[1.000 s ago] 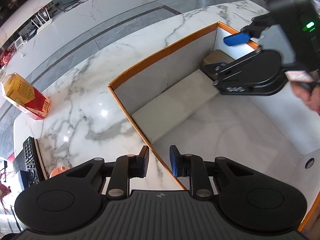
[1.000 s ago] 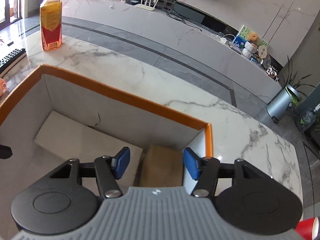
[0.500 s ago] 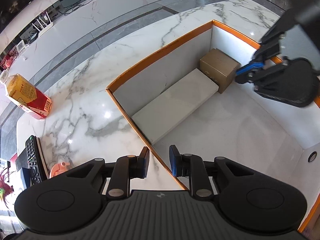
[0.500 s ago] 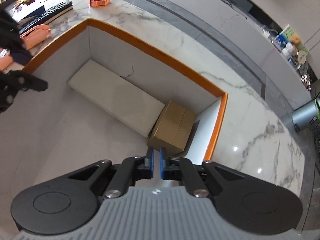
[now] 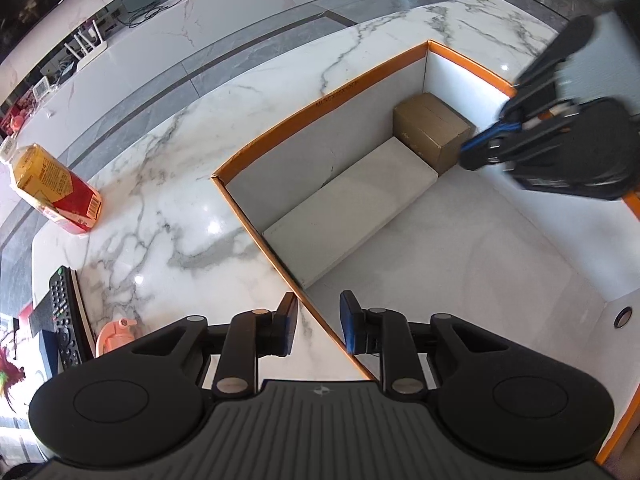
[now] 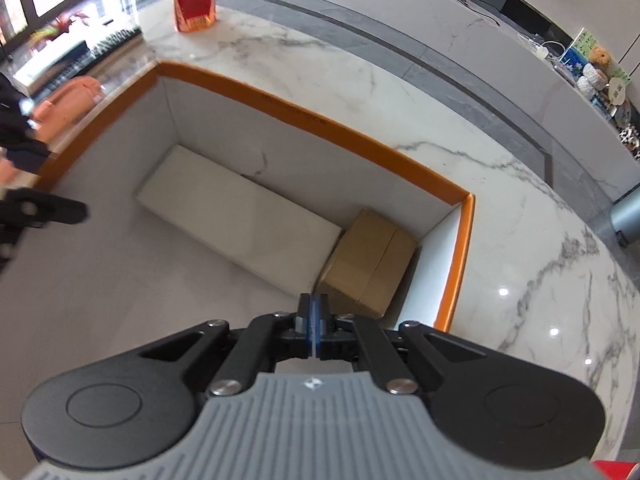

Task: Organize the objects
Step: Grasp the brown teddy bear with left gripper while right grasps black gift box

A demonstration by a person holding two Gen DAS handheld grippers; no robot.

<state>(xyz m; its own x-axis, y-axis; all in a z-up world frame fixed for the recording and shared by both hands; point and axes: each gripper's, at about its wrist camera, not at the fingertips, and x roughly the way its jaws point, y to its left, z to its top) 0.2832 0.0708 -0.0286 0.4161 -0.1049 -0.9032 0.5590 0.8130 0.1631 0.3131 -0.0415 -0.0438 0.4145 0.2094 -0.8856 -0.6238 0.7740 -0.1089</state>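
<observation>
Sitting on the marble table [image 5: 168, 184], one orange-rimmed box [image 5: 320, 104] holds two things: one brown carton [image 6: 372, 260] in the far corner and one flat white slab [image 6: 240, 220] touching it. The right gripper [image 6: 314, 320] is clenched on nothing above the carton. The left gripper [image 5: 318, 328] straddles the box's rim, its jaws opening, pads clear of it. One bottle [image 5: 56, 188] and one remote [image 5: 66, 320] stand outside.

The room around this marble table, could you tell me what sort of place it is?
Probably a home living room: a remote control on the marble table, a router on the long low cabinet, and soft toys.
</observation>
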